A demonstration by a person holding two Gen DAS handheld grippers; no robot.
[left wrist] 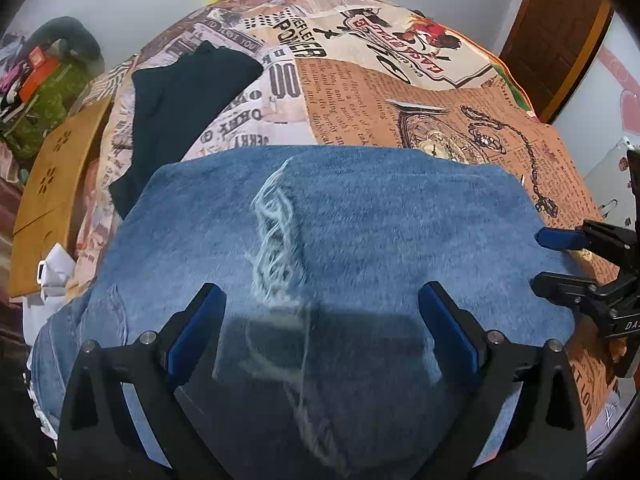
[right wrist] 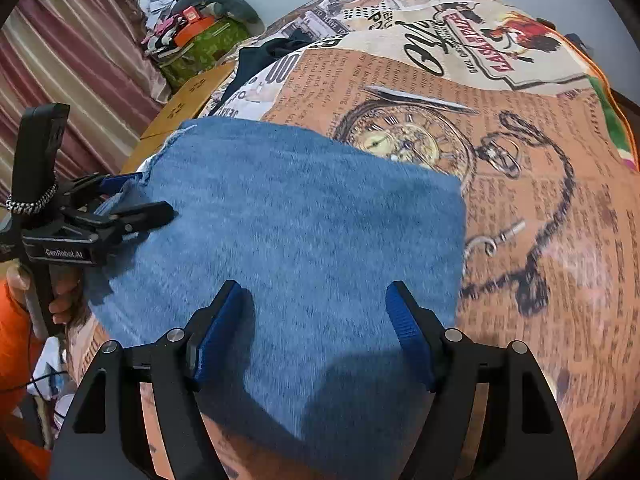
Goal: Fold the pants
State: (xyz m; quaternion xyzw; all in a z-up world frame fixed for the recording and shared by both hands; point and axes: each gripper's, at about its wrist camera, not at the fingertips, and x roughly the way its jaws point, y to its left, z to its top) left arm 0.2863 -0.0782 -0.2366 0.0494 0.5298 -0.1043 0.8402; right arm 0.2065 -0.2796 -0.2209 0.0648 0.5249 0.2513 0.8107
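Note:
Blue denim pants (left wrist: 360, 220) lie folded in a flat rectangle on a bed with a newspaper-print sheet (left wrist: 440, 100). A frayed rip (left wrist: 276, 232) runs down the top layer. My left gripper (left wrist: 320, 292) hovers close above the near part of the denim, fingers wide apart and pinching nothing. In the right wrist view the pants (right wrist: 300, 220) fill the middle, and my right gripper (right wrist: 314, 286) stands open over their near right corner. Each gripper shows in the other's view: the right gripper (left wrist: 538, 259) at the pants' right edge, the left gripper (right wrist: 154, 194) at their left edge.
A black garment (left wrist: 180, 112) lies on the sheet beyond the pants. A wooden board (left wrist: 52, 188) and a green box piled with clutter (left wrist: 52, 96) stand left of the bed. A curtain (right wrist: 60, 60) hangs behind. A hand with an orange sleeve (right wrist: 60, 300) holds the left gripper.

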